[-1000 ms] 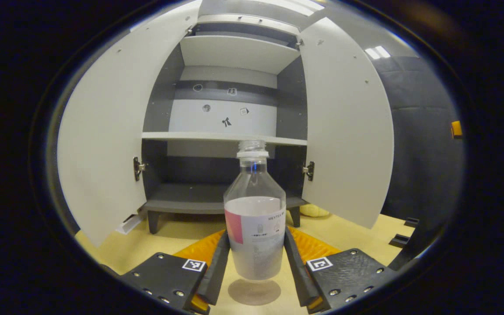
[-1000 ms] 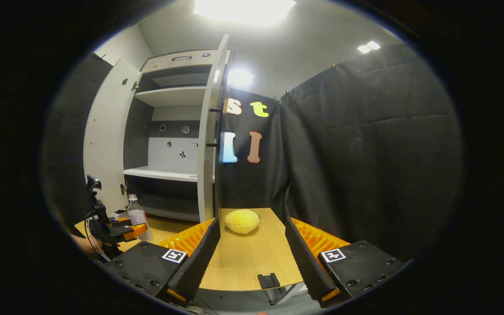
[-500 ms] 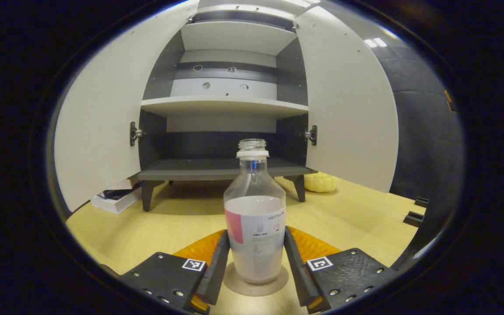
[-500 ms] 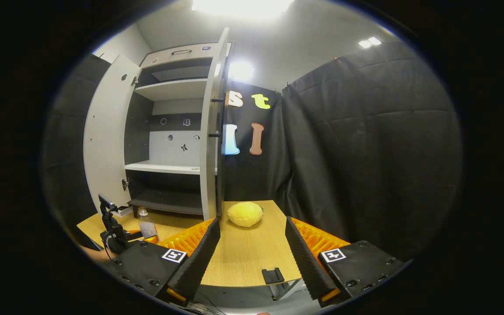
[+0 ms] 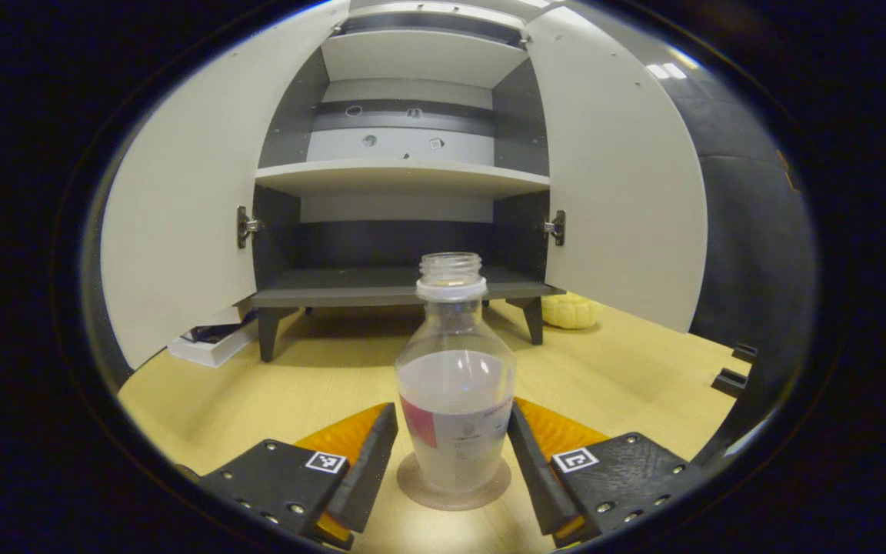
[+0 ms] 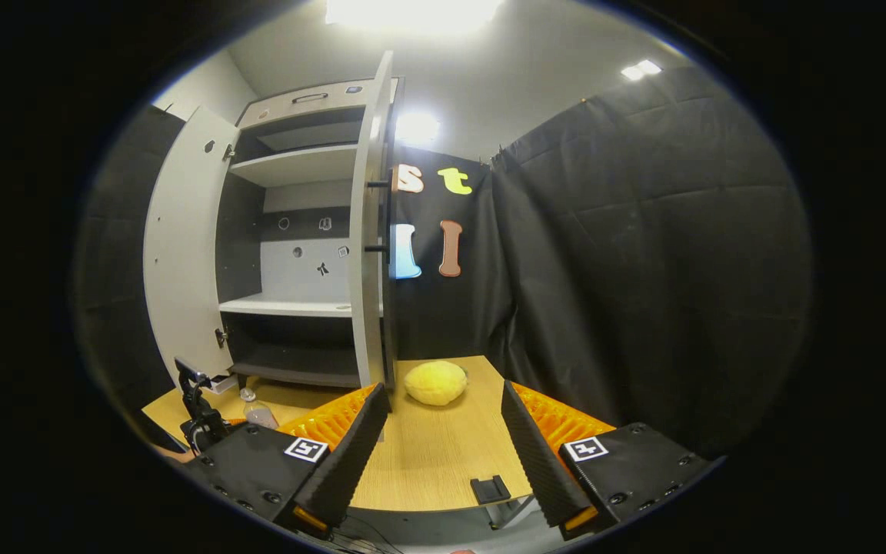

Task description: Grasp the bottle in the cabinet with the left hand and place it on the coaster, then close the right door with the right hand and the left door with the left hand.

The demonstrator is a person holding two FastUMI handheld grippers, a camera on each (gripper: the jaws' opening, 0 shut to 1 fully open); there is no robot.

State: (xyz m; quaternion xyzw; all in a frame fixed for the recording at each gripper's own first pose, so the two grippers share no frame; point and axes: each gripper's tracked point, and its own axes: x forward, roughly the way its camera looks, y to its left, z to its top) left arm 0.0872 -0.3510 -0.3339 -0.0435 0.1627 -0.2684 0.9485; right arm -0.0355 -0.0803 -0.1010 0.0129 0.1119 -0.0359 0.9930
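- Between the fingers of the left tongs (image 5: 452,469) stands the bottle (image 5: 455,392), upright on the round coaster (image 5: 452,496) on the tabletop (image 5: 274,392).
- Left tongs: spread apart, with a slim gap showing on each side between finger and bottle, so neither finger presses on it.
- Ahead of the left tongs, past the bottle, is the cabinet (image 5: 401,177); its left door (image 5: 181,208) and right door (image 5: 620,177) both stand wide open.
- Beyond the cabinet's right leg, a yellow lumpy object (image 5: 570,310) lies on the tabletop.
- Right tongs (image 6: 443,442): fingers apart, holding nothing, hovering over the tabletop edge.
- Ahead of the right tongs lies the same yellow object, just beside the edge-on right door.
- Far to the left of the right tongs, the bottle shows low beside the other tongs, partly hidden.
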